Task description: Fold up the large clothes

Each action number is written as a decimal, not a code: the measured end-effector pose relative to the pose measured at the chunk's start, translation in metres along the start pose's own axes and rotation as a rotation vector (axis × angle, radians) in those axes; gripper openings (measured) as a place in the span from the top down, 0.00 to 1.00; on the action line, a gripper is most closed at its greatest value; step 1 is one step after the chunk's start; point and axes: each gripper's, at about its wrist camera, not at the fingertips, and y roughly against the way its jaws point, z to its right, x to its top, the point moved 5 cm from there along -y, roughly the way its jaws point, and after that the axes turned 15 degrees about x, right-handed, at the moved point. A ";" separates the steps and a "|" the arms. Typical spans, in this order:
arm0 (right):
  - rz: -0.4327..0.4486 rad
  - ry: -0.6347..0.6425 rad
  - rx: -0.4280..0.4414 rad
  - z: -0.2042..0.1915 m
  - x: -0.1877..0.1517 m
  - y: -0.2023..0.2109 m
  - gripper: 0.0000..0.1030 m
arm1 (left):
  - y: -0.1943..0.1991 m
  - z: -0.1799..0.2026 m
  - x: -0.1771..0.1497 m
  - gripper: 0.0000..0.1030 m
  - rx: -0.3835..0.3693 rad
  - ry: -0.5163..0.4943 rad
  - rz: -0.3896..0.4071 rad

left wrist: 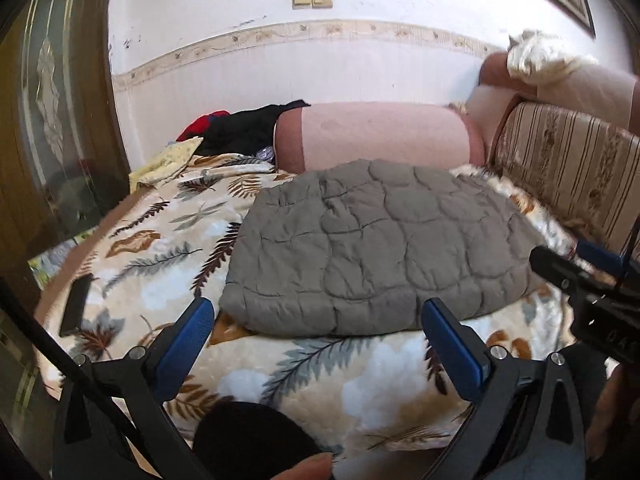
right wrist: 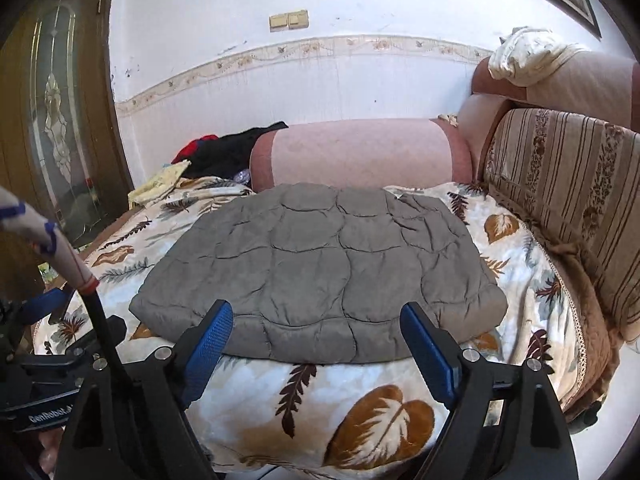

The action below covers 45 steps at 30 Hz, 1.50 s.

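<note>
A grey quilted garment (left wrist: 376,248) lies folded into a flat, rounded block on the leaf-patterned blanket (left wrist: 328,380); the right wrist view has the same grey garment (right wrist: 320,276) straight ahead. My left gripper (left wrist: 318,312) hovers above the blanket, just short of the garment's near edge, blue pads wide apart with nothing between them. My right gripper (right wrist: 318,316) is held the same way over the garment's near edge, open and empty. The right gripper's body (left wrist: 588,292) shows at the right edge of the left wrist view.
A pink bolster (left wrist: 376,136) lies behind the garment against the white wall. Black and red clothes (left wrist: 240,128) are piled at the back left. A striped sofa back (right wrist: 568,200) runs along the right. A dark flat object (left wrist: 76,304) lies on the blanket at left. A wooden door (right wrist: 52,120) stands at left.
</note>
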 end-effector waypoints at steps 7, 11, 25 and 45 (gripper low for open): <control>0.047 0.045 -0.001 -0.014 0.002 0.006 0.13 | -0.002 -0.011 0.001 0.00 0.155 -0.007 0.044; 0.031 0.100 0.008 -0.027 -0.004 -0.001 0.13 | -0.015 -0.015 -0.003 0.00 0.165 0.008 0.000; -0.032 0.111 0.014 -0.025 -0.017 -0.020 0.13 | -0.037 -0.006 -0.018 0.00 0.168 -0.035 -0.062; -0.056 0.107 0.000 -0.021 -0.020 -0.026 0.12 | -0.037 0.003 -0.020 0.00 0.172 -0.059 -0.059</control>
